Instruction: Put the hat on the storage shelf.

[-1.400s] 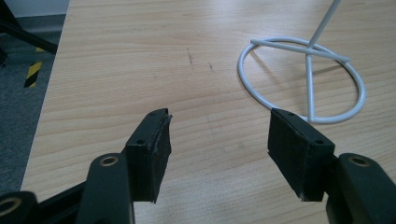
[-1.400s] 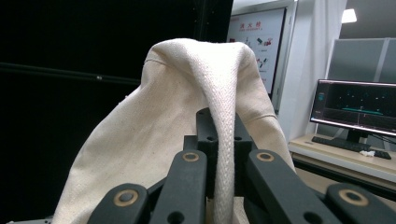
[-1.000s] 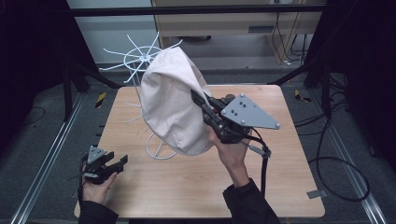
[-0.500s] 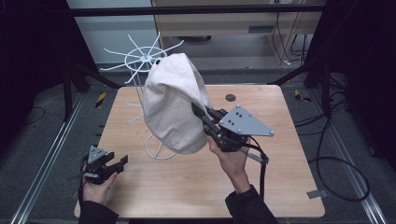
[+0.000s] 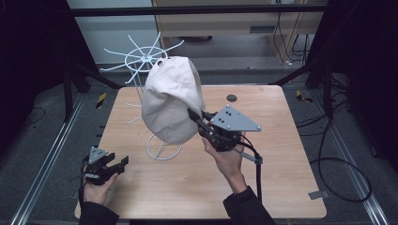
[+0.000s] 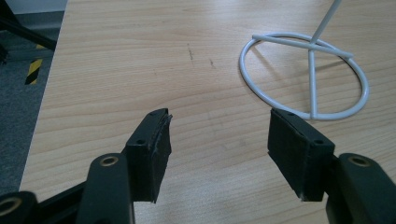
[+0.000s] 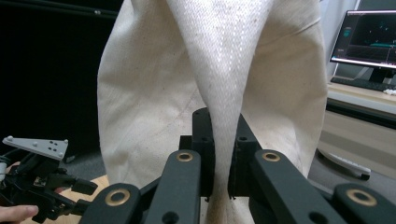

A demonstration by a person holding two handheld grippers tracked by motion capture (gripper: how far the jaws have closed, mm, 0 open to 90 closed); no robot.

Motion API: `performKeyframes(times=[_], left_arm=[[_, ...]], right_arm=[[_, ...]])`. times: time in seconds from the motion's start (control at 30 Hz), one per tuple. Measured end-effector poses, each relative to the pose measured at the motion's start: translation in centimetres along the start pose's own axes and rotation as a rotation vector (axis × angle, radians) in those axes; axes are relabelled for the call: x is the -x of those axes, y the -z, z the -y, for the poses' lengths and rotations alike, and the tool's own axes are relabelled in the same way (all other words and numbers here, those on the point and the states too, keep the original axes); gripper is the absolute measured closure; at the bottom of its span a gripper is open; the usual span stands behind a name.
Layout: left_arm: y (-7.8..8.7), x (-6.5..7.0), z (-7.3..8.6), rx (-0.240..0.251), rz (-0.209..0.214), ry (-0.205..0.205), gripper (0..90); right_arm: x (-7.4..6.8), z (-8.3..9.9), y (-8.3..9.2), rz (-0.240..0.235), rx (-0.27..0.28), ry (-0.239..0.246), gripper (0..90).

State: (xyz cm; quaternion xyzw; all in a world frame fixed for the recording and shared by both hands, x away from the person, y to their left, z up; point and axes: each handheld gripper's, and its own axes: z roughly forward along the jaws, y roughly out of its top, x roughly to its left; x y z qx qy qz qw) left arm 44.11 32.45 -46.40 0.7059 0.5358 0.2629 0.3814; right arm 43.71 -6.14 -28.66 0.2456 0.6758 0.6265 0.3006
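— What is each camera giving you?

— My right gripper [image 7: 219,154] is pinching a fold of the cream cloth bag [image 5: 171,101] hanging on the white wire stand [image 5: 162,150], its jaws just easing. My left gripper [image 6: 217,140] is resting open over the wooden table [image 5: 187,183].

— Any writing?

— I'm reading none; a lit monitor [image 7: 366,39] is glowing nearby.

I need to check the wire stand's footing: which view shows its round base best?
The left gripper view: the round base lies whole and close on the table, crossbars and upright rod plain. The high view shows the base small, partly behind the cream cloth bag. The right gripper view gives the bag instead.
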Motion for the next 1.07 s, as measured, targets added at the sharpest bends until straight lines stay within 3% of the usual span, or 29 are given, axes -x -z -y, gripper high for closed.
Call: performKeyframes(times=[0.37,0.67,0.9,1.07], left_arm=[[0.0,0.0,0.0,-0.001,0.001,-0.002,39.1],[0.0,0.0,0.0,-0.001,0.0,-0.001,39.0],[0.1,0.0,0.0,0.003,0.005,0.005,38.9],[0.1,0.1,0.0,0.007,0.006,0.002,38.6]], right_arm=[[0.1,-0.1,-0.3,0.019,-0.018,-0.005,77.1],[0.4,-0.2,0.3,0.042,-0.006,-0.014,64.4],[0.8,0.1,2.0,0.074,0.011,-0.026,31.0],[1.9,2.1,5.2,0.087,0.03,-0.08,18.1]])
